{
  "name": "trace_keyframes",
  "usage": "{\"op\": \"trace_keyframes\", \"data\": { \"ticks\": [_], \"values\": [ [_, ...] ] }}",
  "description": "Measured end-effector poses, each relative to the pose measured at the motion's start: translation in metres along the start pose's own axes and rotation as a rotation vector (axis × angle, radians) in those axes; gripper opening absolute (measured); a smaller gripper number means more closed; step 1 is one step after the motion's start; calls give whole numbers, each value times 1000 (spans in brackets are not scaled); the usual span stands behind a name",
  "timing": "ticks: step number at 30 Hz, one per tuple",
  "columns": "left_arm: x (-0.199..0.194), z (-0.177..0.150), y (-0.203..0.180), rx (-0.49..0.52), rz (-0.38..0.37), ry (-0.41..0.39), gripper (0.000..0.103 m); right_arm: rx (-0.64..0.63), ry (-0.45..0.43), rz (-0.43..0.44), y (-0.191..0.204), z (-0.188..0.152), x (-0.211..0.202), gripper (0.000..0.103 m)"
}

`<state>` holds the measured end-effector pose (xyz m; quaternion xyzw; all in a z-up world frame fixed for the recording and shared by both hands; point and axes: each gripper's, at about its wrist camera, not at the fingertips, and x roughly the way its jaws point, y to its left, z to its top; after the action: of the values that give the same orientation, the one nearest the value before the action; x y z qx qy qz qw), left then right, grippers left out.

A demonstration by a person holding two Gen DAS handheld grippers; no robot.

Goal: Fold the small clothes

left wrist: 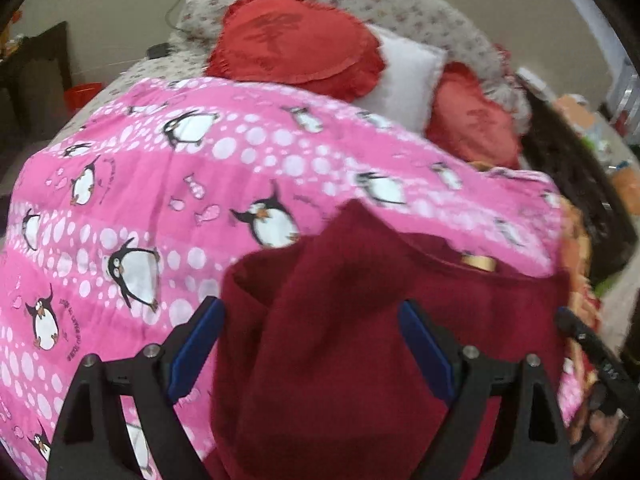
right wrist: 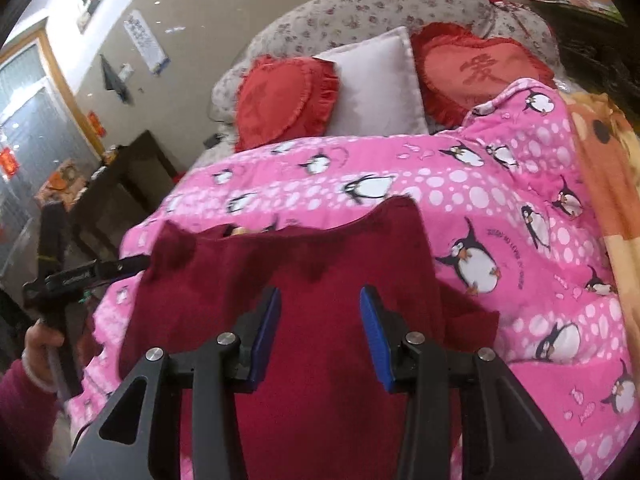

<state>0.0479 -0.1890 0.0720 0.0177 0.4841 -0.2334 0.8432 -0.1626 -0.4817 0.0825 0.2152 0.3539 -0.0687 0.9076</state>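
The dark red knit garment (right wrist: 304, 280) on the penguin quilt (right wrist: 500, 208) looks soft, light and floppy, best pinched at hem corners; left gripper (left wrist: 312, 316) and right gripper (right wrist: 318, 300) hover with jaws apart.

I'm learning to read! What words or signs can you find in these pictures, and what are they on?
Red heart cushion: one large darker-red Chinese character, too stylised to name for sure.
Other red heart cushion: a similar mark, blurred.
Pink penguin quilt: small curved writing beside the penguins, too small to read.
Wall scroll: print too small.
Left hand-held gripper: white lettering on its body, blurred.
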Motion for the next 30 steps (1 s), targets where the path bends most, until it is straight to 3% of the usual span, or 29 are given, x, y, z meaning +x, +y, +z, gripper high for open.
{"op": "trace_keyframes", "data": {
  "ticks": [4, 7, 13, 21, 30],
  "values": [
    [28, 5, 7, -12, 68, 30, 92, 44, 18, -66, -19, 8, 25, 19],
    [40, 5, 8, 2, 91, 38, 98, 43, 68, -90, -28, 9, 47, 19],
    [31, -1, 10, 15, 111, 21, 101, -3, 63, -133, -14, 11, 40, 20],
    [3, -19, 7, 58, 120, 7, 100, -72, 34, -51, 37, 4, 6, 20],
    [-24, -46, 10, 104, 121, 8, 100, -93, 83, 49, 96, -8, 33, 20]
  ]
}}
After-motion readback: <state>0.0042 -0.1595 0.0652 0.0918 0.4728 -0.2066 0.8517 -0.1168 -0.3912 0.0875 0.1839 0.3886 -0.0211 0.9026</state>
